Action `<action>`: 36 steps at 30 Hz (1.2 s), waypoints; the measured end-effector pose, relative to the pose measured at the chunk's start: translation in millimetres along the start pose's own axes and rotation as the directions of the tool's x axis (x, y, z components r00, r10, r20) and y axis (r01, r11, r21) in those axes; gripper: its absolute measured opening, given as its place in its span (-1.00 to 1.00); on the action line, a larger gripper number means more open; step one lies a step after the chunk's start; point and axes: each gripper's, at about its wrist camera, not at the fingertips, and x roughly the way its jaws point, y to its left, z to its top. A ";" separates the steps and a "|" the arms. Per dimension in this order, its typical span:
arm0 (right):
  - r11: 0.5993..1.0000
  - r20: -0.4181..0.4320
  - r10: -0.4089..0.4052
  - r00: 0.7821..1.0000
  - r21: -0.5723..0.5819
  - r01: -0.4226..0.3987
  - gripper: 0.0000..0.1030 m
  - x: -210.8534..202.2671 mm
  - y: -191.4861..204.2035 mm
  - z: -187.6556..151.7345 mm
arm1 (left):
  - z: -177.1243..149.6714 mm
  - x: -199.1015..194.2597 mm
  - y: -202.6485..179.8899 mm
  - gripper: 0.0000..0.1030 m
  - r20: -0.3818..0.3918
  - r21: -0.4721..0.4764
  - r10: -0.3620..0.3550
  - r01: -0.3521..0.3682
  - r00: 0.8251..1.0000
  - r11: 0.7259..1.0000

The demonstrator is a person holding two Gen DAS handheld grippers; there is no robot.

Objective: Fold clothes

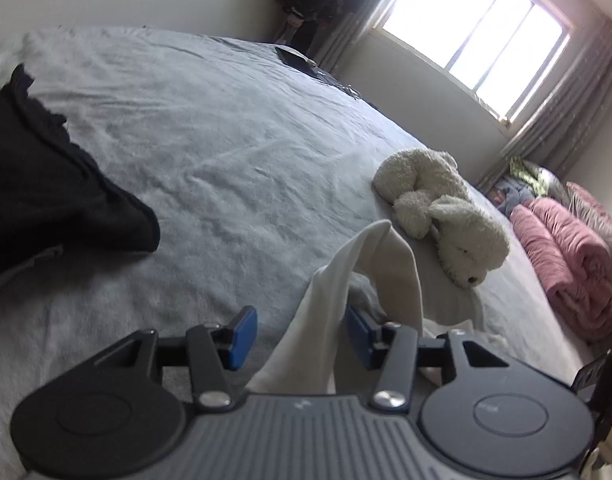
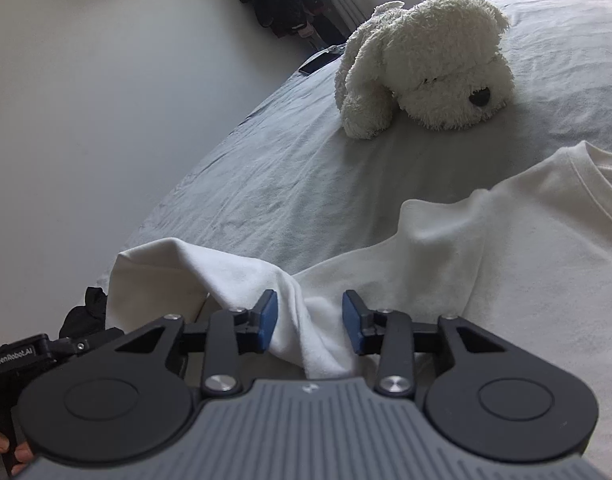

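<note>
Two hand-held grippers are in my feeds, both working the same white T-shirt on the bed. Starting at the far left of the left wrist view, I see a black garment (image 1: pixel 54 184) heaped on the grey bedsheet (image 1: pixel 210 128), well apart from everything else. Moving right, my left hand-held gripper (image 1: pixel 302 336) has its jaws about half open; a raised fold of the white T-shirt (image 1: pixel 326 320) stands between the blue pads (image 1: pixel 242 338), lying against the right pad while the left pad is clear of it, so nothing is clamped. Just beyond the cloth a white plush dog (image 1: pixel 442 212) lies on the sheet, and further right a pink blanket (image 1: pixel 562 264) is bundled beside the bed under a bright window (image 1: pixel 478 28).

Over in the right wrview, at the left edge I spot the other gripper's black body and fingertips (image 2: pixel 6 452) of a person's hand. Centre frame, my right hand-held gripper (image 2: pixel 310 322) sits narrower than half open, with a bunched ridge of T-shirt between the pads; I cannot tell whether they press on it. Right of that, the shirt's body and collar spread flat on the bed, the plush dog lying near it.
</note>
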 end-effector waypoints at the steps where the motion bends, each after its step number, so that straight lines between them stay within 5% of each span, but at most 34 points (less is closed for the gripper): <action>1: 1.000 -0.007 0.010 1.000 0.000 -0.010 -0.47 0.1 -1.0 -0.8 | -2.1 2.0 -3.4 -0.05 0.003 0.037 0.014 -0.014 1.000 0.999; 5: 0.998 -0.031 0.058 0.998 -0.007 -0.058 -0.66 -2.3 -1.3 -0.2 | -12.1 1.6 -19.7 -0.28 0.060 0.195 0.016 -0.027 0.998 0.980; 10: 0.997 -0.028 0.075 0.997 0.028 -0.075 -0.72 -9.9 -5.6 1.5 | -36.5 5.5 -50.4 -0.85 0.058 0.466 0.002 -0.029 0.998 0.885; 15: 0.994 0.008 0.105 0.994 0.016 -0.105 -0.56 -21.6 4.0 5.4 | -57.7 10.5 -68.3 -0.84 -0.020 0.583 -0.056 0.057 0.998 0.811; 19: 0.971 0.001 0.239 0.971 0.035 -0.238 0.04 -25.4 11.7 7.6 | -64.6 9.0 -73.3 -0.75 -0.060 0.611 -0.091 0.109 0.994 0.784; 27: 0.920 -0.098 0.391 0.915 0.030 -0.390 0.04 -7.3 36.7 -4.5 | -68.4 4.5 -73.4 -0.70 -0.140 0.610 -0.135 0.193 0.981 0.768; 31: 0.931 -0.145 0.363 0.920 0.021 -0.364 -0.14 10.0 43.8 -14.4 | -71.8 0.5 -72.4 -0.64 -0.183 0.611 -0.149 0.231 0.972 0.757; 34: 0.945 -0.182 0.321 0.929 -0.001 -0.327 -0.57 23.8 49.1 -22.1 | -73.1 -4.7 -70.6 -0.59 -0.202 0.610 -0.145 0.241 0.969 0.755; 36: 0.961 -0.198 0.264 0.944 -0.028 -0.275 -0.85 28.1 48.2 -26.5 | -68.7 -9.5 -65.6 -0.52 -0.226 0.574 -0.146 0.253 0.963 0.779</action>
